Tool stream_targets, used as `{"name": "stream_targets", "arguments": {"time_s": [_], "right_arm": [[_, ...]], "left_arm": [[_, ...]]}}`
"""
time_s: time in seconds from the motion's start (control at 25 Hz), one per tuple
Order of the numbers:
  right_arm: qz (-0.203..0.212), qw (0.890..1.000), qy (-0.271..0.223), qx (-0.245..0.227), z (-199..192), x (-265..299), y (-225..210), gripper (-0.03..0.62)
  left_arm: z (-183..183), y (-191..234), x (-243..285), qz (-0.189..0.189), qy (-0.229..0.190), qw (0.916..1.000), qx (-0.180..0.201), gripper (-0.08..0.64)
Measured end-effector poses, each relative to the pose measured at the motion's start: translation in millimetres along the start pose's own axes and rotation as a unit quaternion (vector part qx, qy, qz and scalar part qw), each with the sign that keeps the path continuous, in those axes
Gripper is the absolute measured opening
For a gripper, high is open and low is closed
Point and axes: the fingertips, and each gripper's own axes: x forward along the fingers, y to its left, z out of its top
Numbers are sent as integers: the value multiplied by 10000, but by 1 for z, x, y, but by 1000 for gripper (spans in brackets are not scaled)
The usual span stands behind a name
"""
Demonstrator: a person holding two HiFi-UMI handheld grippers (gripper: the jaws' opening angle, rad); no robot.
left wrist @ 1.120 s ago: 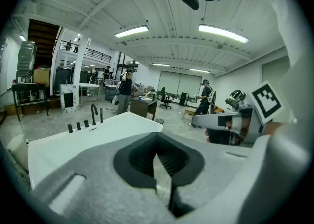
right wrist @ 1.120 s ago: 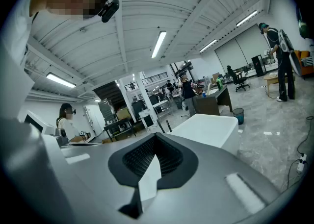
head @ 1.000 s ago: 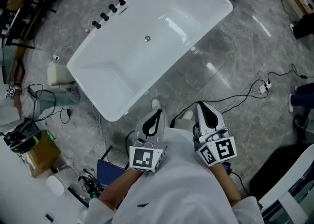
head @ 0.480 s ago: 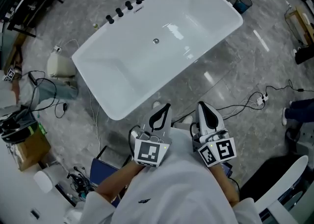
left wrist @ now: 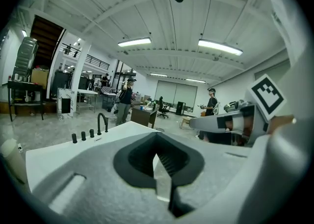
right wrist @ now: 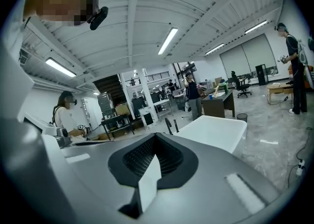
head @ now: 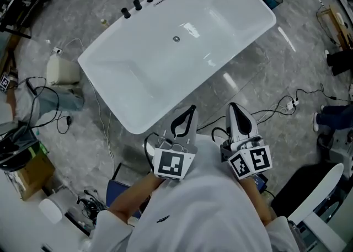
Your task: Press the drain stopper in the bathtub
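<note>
Edging nearer the white rectangular bathtub (head: 124, 77), whose small round metal drain stopper (head: 176, 39) sits mid-floor and well apart from both tools, the left gripper (head: 190, 112) has risen toward the near rim, jaws pressed together and empty. The right gripper (head: 235, 111) is likewise closed and empty, so the reach is, I judge, only starting.

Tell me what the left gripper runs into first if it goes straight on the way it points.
Probably the near rim of the bathtub. The left gripper, jaws together, points at it from just short of it. It may instead pass over the rim, since its height is unclear.
</note>
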Motion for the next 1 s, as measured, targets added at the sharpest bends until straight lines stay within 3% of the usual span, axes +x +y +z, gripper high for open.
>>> {"name": "stream_targets", "arguments": {"time_s": [0.24,0.48,0.72,0.88,1.0], "right_arm": [[-289,9996,7,19,3,5,0,5],[-416,9989,25,223,14,36,-30,5],[-118,9991,229,338,23,82,-55,5],[213,9982,395,398,29,126,-84,5],[410,9973,490,365,39,151,-111,5]], "left_arm": [[0,13,11,-342,161,9993,33,-2],[0,31,41,-200,308,9993,-111,-2],[-5,52,85,26,760,9971,-60,-2],[-2,65,129,324,800,9961,-163,-2],[-13,74,164,506,1147,9918,-226,-2]]}}
